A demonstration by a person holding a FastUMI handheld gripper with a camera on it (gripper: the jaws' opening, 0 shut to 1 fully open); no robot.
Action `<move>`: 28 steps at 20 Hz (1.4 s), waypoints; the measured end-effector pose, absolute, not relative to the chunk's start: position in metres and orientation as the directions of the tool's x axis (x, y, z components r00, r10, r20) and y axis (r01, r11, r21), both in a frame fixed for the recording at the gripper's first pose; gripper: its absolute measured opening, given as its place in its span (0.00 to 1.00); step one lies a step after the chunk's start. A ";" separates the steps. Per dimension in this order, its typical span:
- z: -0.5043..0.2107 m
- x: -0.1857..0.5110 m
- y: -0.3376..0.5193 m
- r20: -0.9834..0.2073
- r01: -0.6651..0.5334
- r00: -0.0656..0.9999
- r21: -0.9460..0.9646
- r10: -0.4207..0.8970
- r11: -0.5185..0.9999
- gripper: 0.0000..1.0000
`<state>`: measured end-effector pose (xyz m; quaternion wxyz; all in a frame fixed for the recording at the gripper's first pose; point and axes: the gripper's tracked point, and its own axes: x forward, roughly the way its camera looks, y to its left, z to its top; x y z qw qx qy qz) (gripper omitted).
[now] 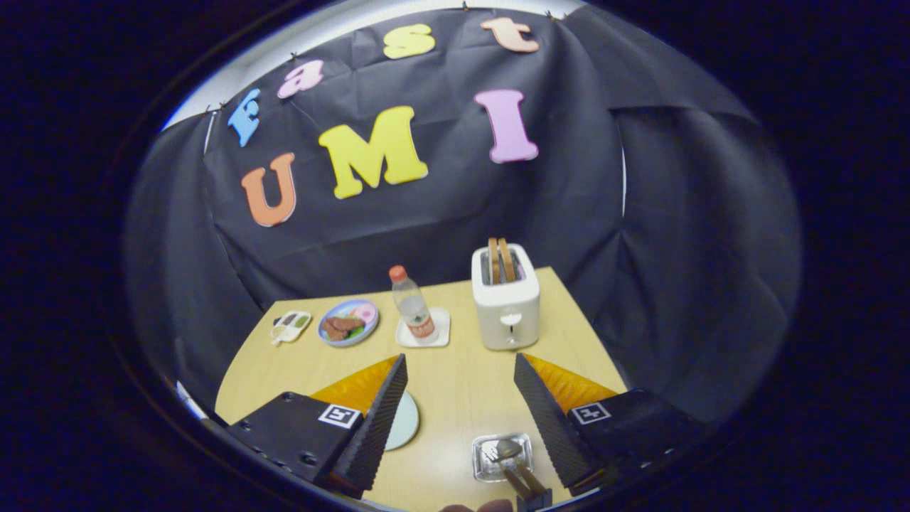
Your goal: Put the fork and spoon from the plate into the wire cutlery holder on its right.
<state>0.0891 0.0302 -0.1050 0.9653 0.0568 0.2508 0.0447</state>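
Observation:
My gripper [461, 363] is open and hovers high above the wooden table [462, 384], with nothing between its fingers. A pale round plate [405, 421] lies below, mostly hidden behind the left finger [377, 419]. To its right, next to the right finger [547, 419], stands the small wire cutlery holder [483, 469]. The spoon [507, 449] and fork [490, 454] rest with their metal heads in the holder. Their brown handles [527, 485] stick out toward me.
Beyond the fingers stand a white toaster [506, 302] holding two slices, a bottle [413, 304] with an orange cap on a white coaster [441, 328], a plate of food [348, 321] and a small white item [290, 327]. Black cloth walls the table's far side.

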 end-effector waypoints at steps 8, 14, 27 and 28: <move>0.033 0.055 0.031 -0.154 -0.106 0.981 0.089 0.119 0.990 0.92; 0.044 0.012 0.029 -0.077 -0.083 0.993 0.104 0.092 0.991 0.95; 0.031 0.000 0.038 -0.108 -0.082 0.989 0.129 0.096 0.988 0.96; 0.032 0.000 0.039 -0.106 -0.083 0.990 0.126 0.097 0.988 0.96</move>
